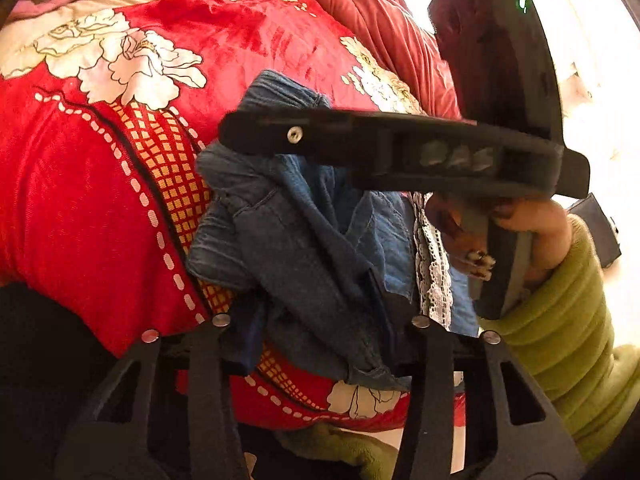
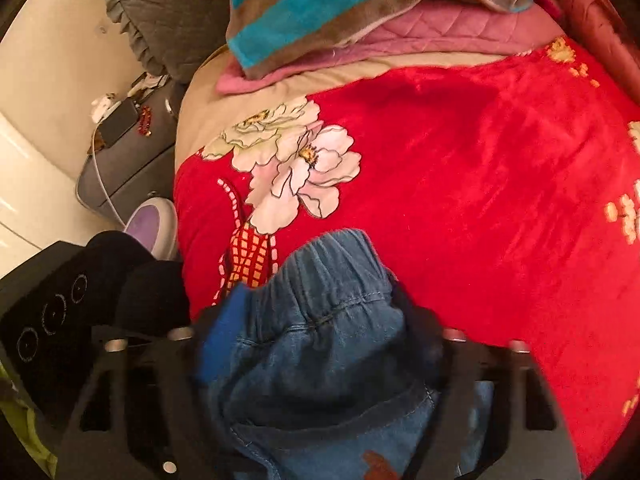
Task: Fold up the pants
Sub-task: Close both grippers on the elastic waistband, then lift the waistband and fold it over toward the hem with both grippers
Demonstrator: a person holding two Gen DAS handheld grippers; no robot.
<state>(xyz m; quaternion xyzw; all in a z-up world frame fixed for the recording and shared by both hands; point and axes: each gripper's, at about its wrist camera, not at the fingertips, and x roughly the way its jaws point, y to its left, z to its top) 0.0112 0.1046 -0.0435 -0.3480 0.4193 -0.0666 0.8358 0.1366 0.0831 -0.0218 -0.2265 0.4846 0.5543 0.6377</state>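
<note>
1. Two grippers work one pair of small denim pants [image 1: 304, 240], bunched above a red floral blanket [image 1: 80, 208] on the bed.
2. Your right gripper [image 2: 320, 360] looks clenched on the elastic waistband; blur hides the tips.
3. Your left gripper [image 1: 320, 344] has denim between its fingers, but I cannot tell whether it pinches.
4. Expect light, soft, floppy cloth with lace trim [image 1: 432, 272]; seams and waistband give the firmest hold.
5. The plush blanket is lumpy, so folds may sag. A striped towel [image 2: 360, 4] and pink quilt [image 2: 440, 28] crowd the far end.
</note>
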